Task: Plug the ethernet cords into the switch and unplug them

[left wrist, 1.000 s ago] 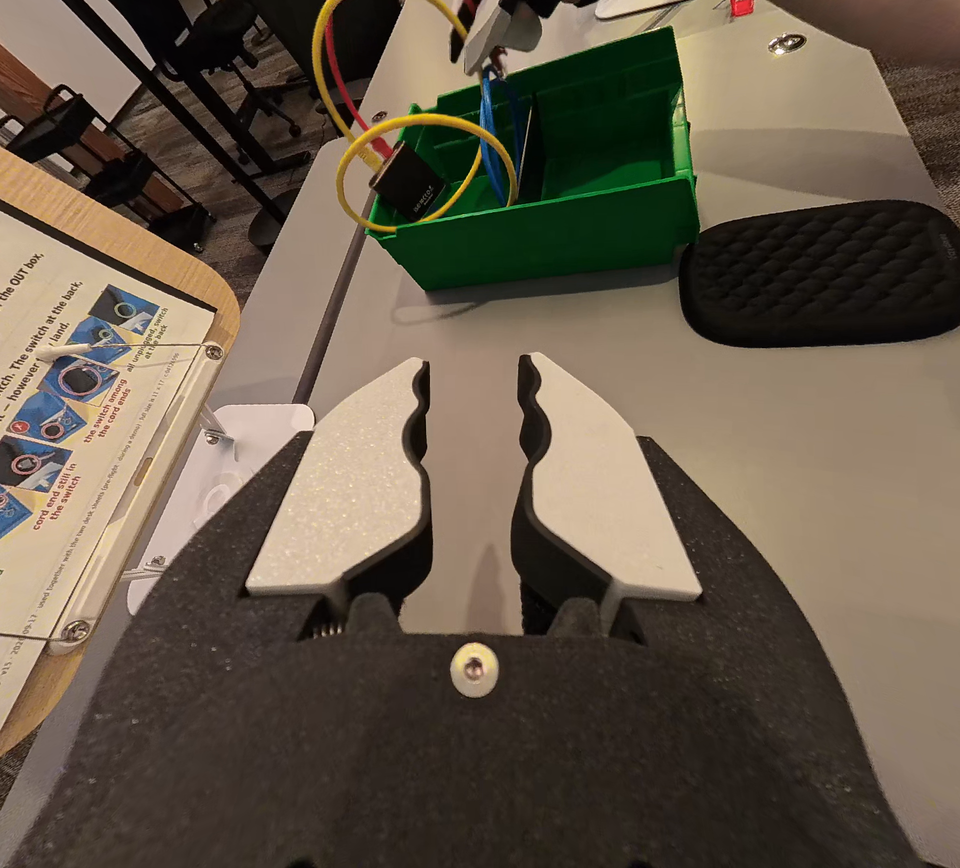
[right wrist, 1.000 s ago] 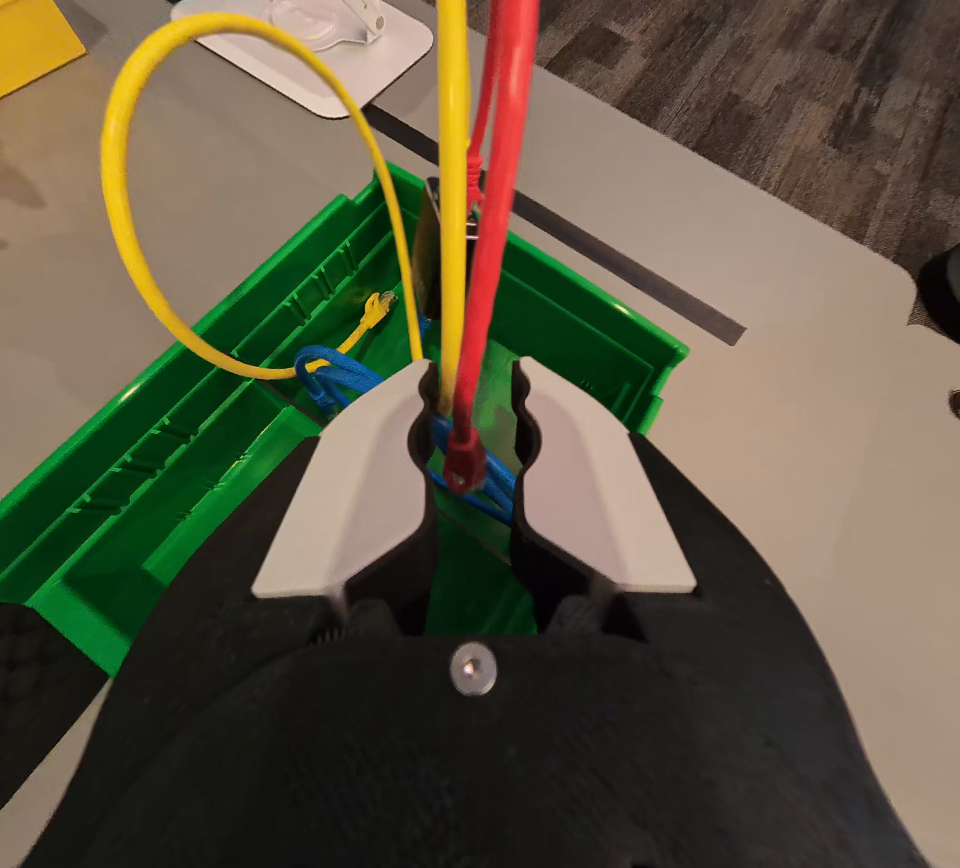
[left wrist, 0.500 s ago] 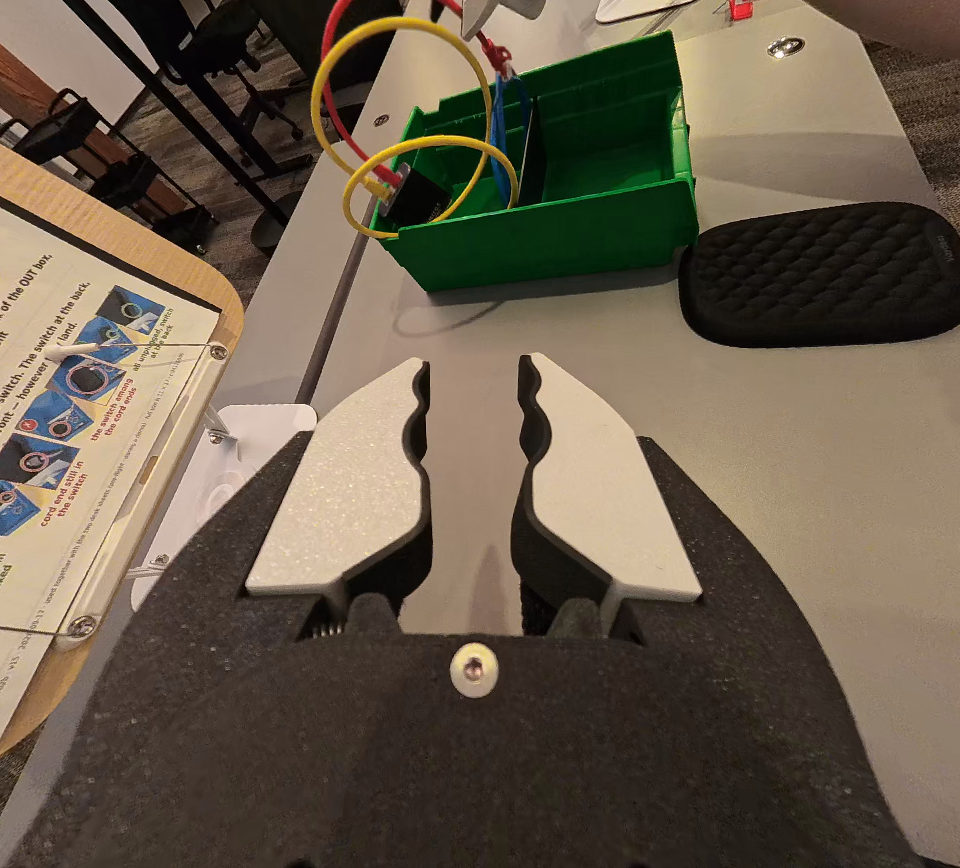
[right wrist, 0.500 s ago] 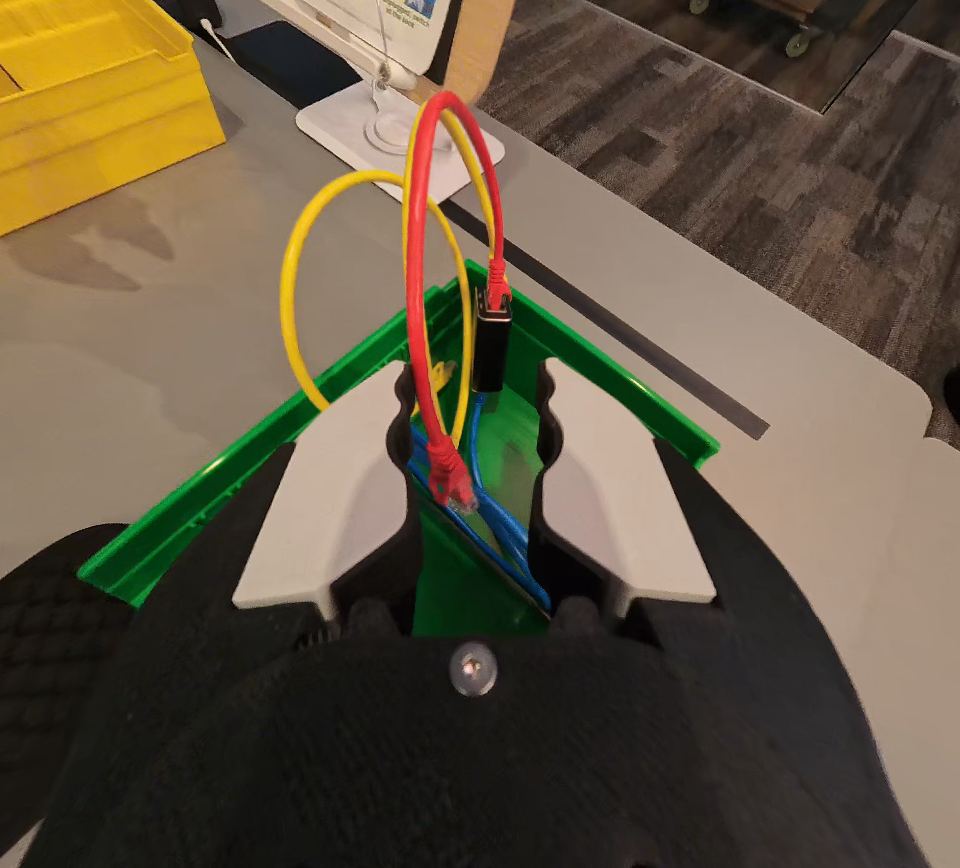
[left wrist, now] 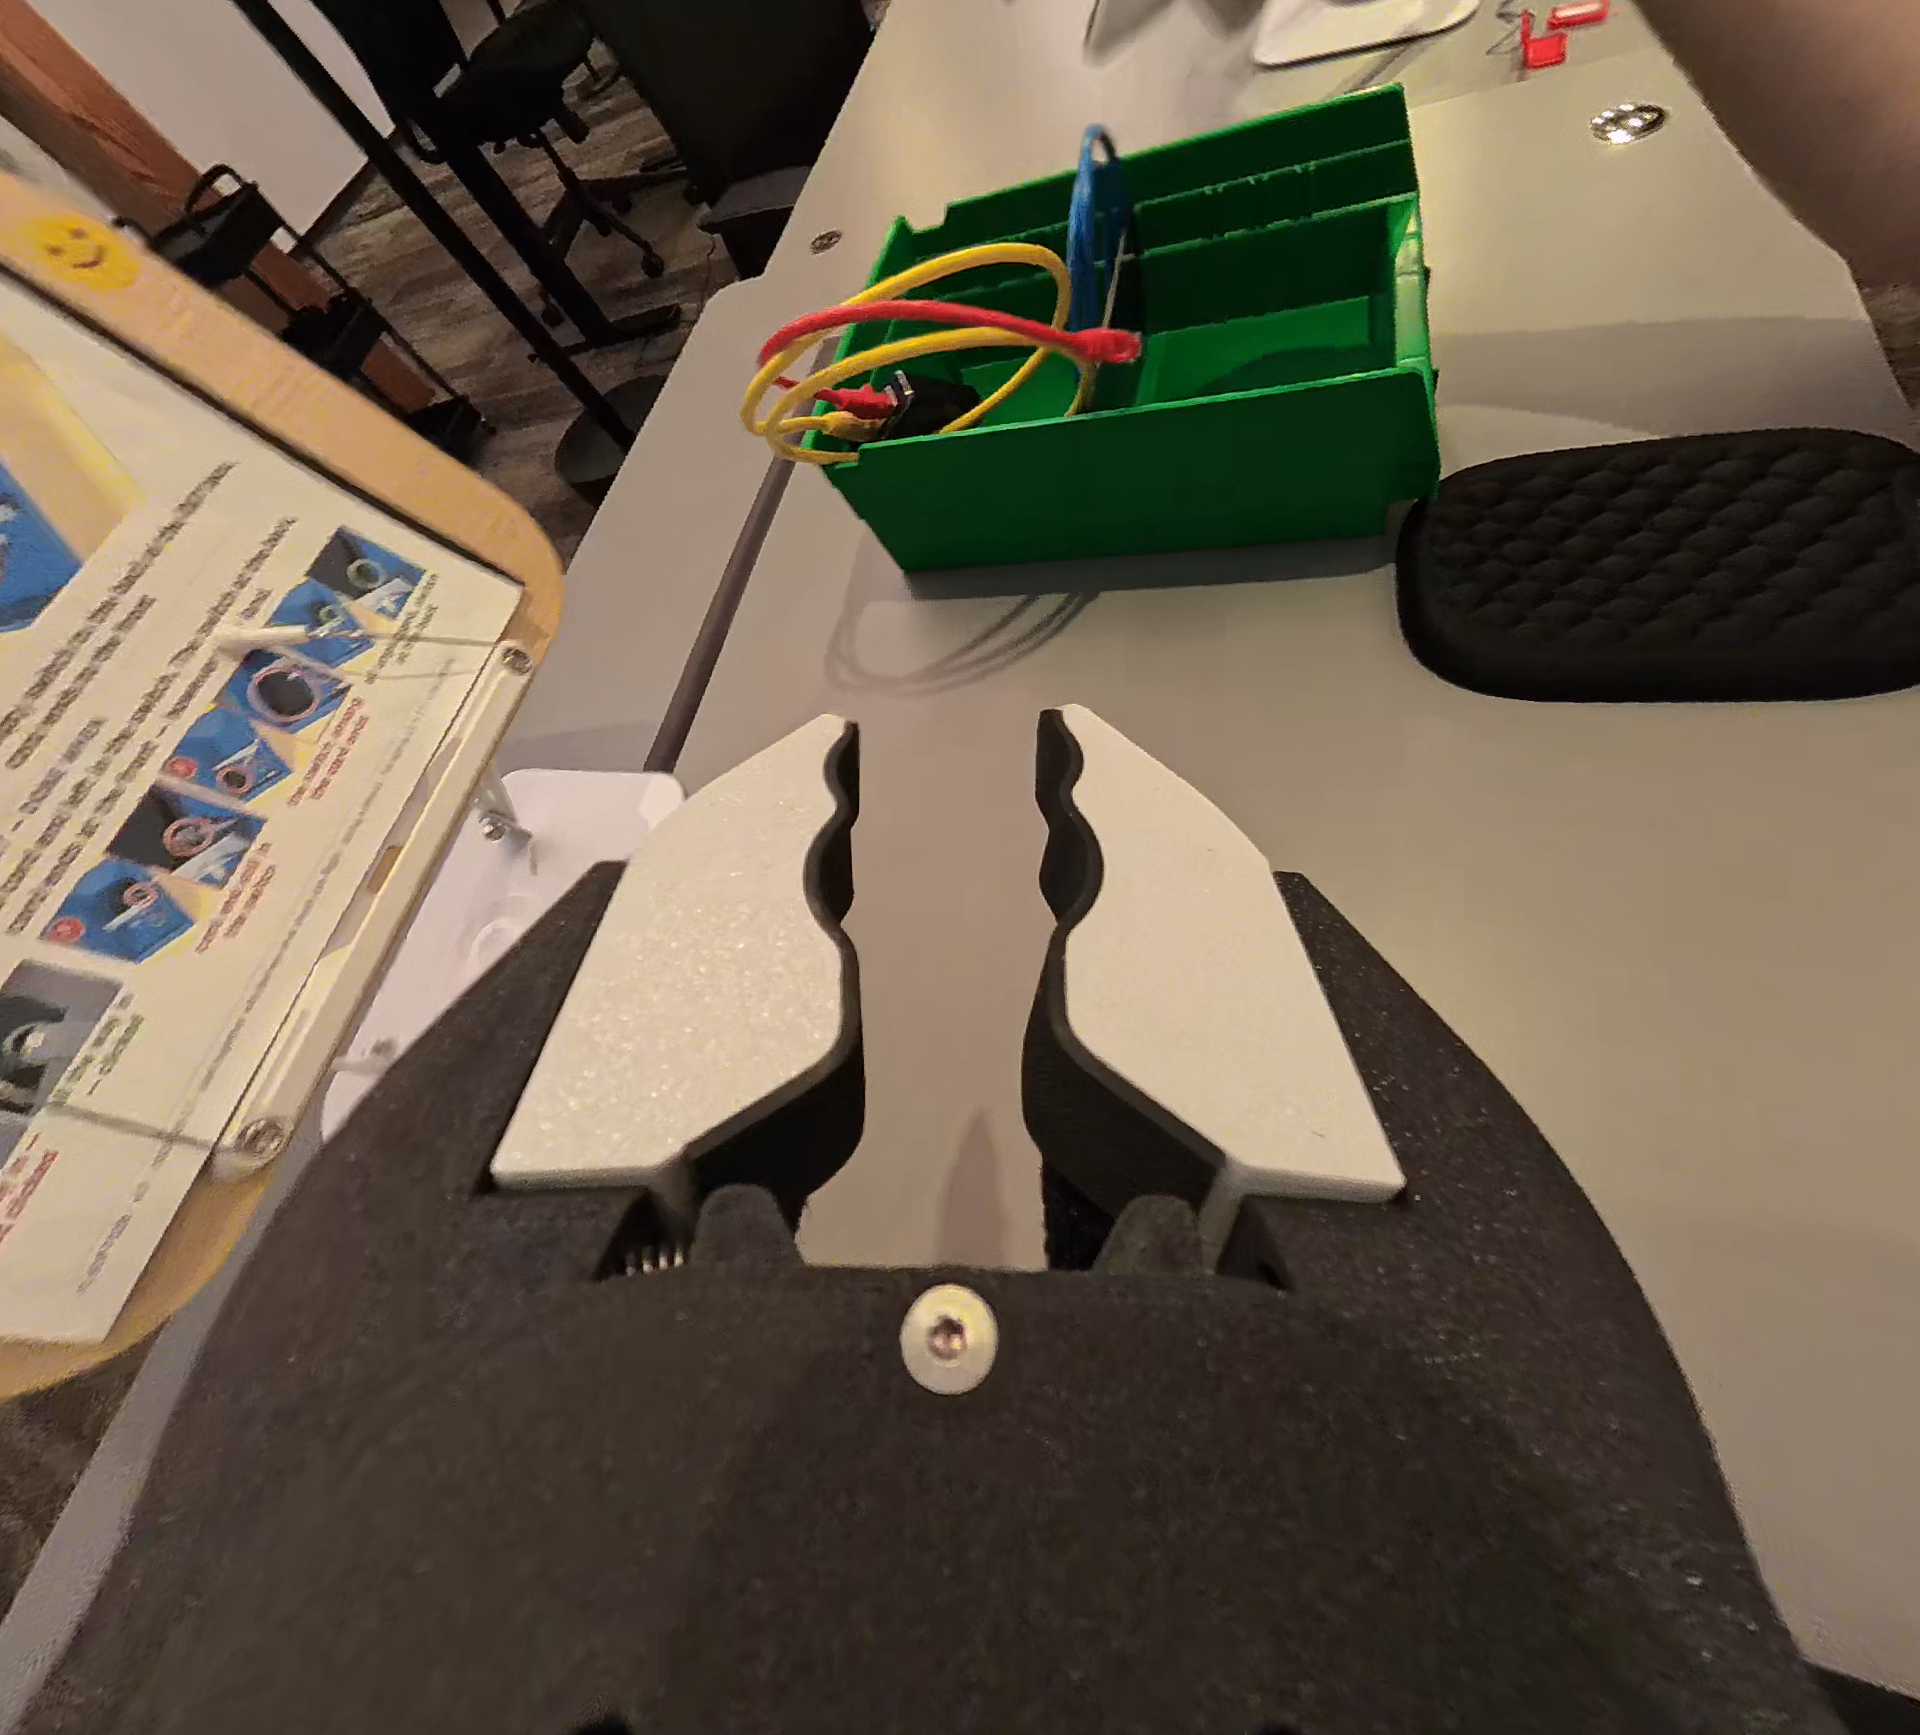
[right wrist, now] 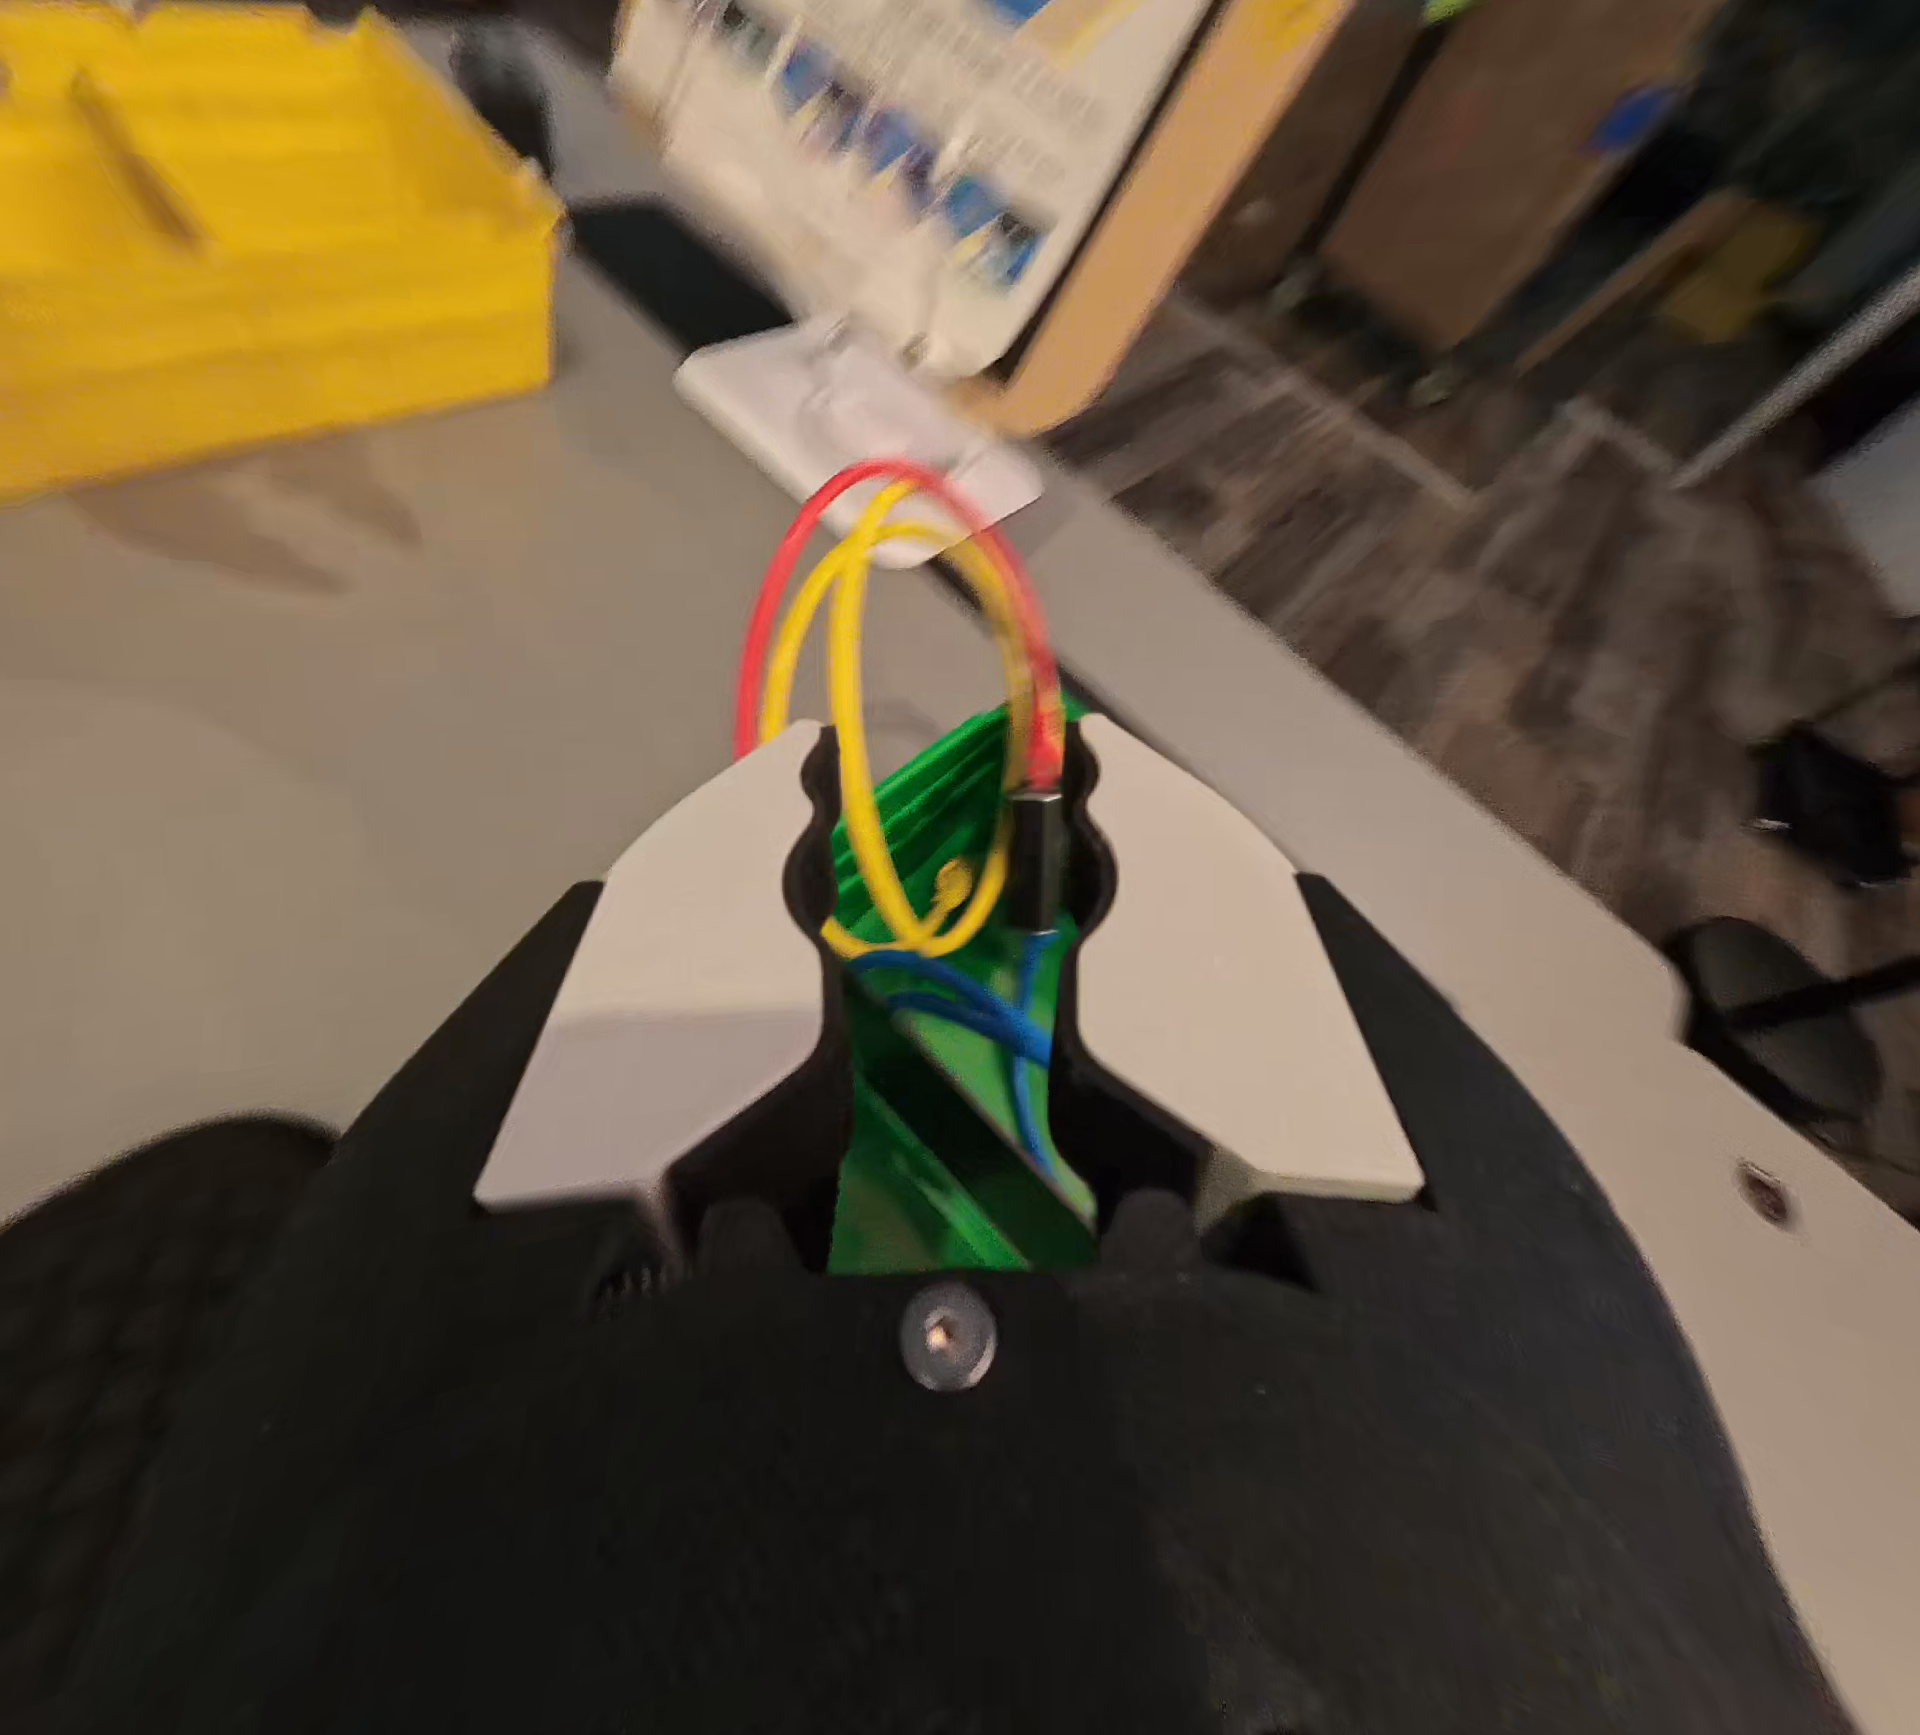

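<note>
We start with the small black rectangular network switch [left wrist: 914, 407], which sits in the left-end compartment of the green plastic divided bin [left wrist: 1143, 490] on the grey table [left wrist: 1455, 958]. A thin red ethernet cord [left wrist: 935, 321] and a thin yellow ethernet cord [left wrist: 997, 257] arch out of it in loops that spill over the bin's left wall. We judge that the loops stand up because each has an end seated in the switch. The red cord's other plug [left wrist: 1117, 345] hangs free over the middle of the bin, touching no port, so we read that end as unplugged. A coiled blue ethernet cord [left wrist: 1091, 231] stands against a divider, apparently parked there for its turn.

Our right gripper [right wrist: 951, 750] is above the bin with its jaws spread and nothing pressed between the pads; the cords and switch seen through the gap lie well below it. The view is blurred, so finer detail escapes us. Our left gripper [left wrist: 948, 729] hovers over bare table, well short of the bin, jaws parted and empty, seemingly waiting.

Just beside the bin lies a black quilted pad [left wrist: 1683, 573], probably a rest. To the left stands a wood-backed instruction board [left wrist: 208, 698]; a yellow plastic bin [right wrist: 260, 231] sits farther off.
</note>
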{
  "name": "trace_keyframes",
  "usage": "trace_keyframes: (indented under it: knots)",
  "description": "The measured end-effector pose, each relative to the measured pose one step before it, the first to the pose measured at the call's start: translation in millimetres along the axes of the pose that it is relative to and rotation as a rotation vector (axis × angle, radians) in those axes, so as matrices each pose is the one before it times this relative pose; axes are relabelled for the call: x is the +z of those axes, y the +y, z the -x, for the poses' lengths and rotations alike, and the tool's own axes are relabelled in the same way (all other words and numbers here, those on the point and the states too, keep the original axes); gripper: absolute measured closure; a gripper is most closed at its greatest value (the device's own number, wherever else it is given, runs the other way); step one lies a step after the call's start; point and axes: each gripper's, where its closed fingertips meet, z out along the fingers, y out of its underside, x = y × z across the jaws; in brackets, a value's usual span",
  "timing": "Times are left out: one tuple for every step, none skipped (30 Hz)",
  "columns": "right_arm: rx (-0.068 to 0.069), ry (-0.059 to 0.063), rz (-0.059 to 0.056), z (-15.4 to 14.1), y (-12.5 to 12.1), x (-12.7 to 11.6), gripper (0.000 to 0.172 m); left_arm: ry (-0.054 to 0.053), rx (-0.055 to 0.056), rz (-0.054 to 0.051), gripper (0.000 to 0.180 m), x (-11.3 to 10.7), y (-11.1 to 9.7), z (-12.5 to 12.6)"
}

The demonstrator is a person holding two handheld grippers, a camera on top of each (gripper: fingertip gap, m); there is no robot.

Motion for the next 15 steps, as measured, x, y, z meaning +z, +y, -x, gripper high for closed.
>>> trace_keyframes:
  knots:
    - [0.0416, 0.0898, -0.0407, -18.05, -9.49, -16.29, 0.129, -0.0229, -0.0166, 0.0058, 0.148, -6.70, 1.53, 5.80]
    - [0.0708, 0.0982, -0.0047, -20.74, -2.23, -14.36, 0.125, -0.0313, -0.0205, 0.0084, 0.148, -8.52, 2.41, 7.48]
    - [0.0938, 0.0980, 0.0392, -21.48, 7.57, -11.89, 0.123, -0.0364, -0.0271, 0.0132, 0.146, -10.21, 3.93, 8.68]
    - [0.1091, 0.0844, 0.0781, -19.25, 17.02, -9.10, 0.123, -0.0423, -0.0366, 0.0298, 0.144, -11.42, 7.47, 10.14]
    - [0.0987, 0.0727, 0.0886, -16.65, 22.37, -5.31, 0.123, -0.0579, -0.0401, 0.0529, 0.142, -12.20, 12.24, 13.26]
    - [0.0512, 0.0561, 0.0752, -13.45, 21.89, -0.62, 0.124, -0.0812, -0.0411, 0.0640, 0.140, -12.17, 15.76, 17.51]
    - [-0.0265, 0.0300, 0.0566, -7.97, 16.00, 2.85, 0.125, -0.0835, -0.0489, 0.0659, 0.137, -10.86, 18.36, 18.99]
    - [-0.0694, 0.0125, 0.0473, -3.80, 11.17, 4.23, 0.124, -0.0552, -0.0641, 0.0690, 0.135, -8.08, 20.14, 16.42]
    - [-0.0433, 0.0197, 0.0439, -4.79, 9.48, 5.03, 0.124, -0.0280, -0.0780, 0.0657, 0.134, -5.15, 19.67, 13.68]
    - [0.0046, 0.0282, 0.0432, -7.21, 9.51, 6.72, 0.124, -0.0136, -0.0902, 0.0531, 0.133, -2.33, 17.15, 12.56]
    - [0.0334, -0.0030, 0.0537, -4.26, 11.45, 8.98, 0.123, -0.0138, -0.0912, 0.0435, 0.133, -0.54, 14.11, 13.47]
    - [0.0580, -0.0354, 0.0692, -0.52, 14.02, 11.97, 0.122, -0.0279, -0.0897, 0.0379, 0.132, 0.25, 11.82, 15.83]
    - [0.0550, -0.0441, 0.0797, 0.13, 14.62, 13.67, 0.122, -0.0426, -0.0870, 0.0400, 0.131, 0.69, 11.52, 17.64]
    - [0.0448, -0.0322, 0.0728, -1.44, 12.30, 14.45, 0.122, -0.0487, -0.0742, 0.0425, 0.131, 0.77, 11.45, 17.83]
    - [0.0287, -0.0256, 0.0650, -1.47, 10.35, 14.09, 0.122, -0.0416, -0.0564, 0.0314, 0.129, 0.51, 9.98, 15.55]
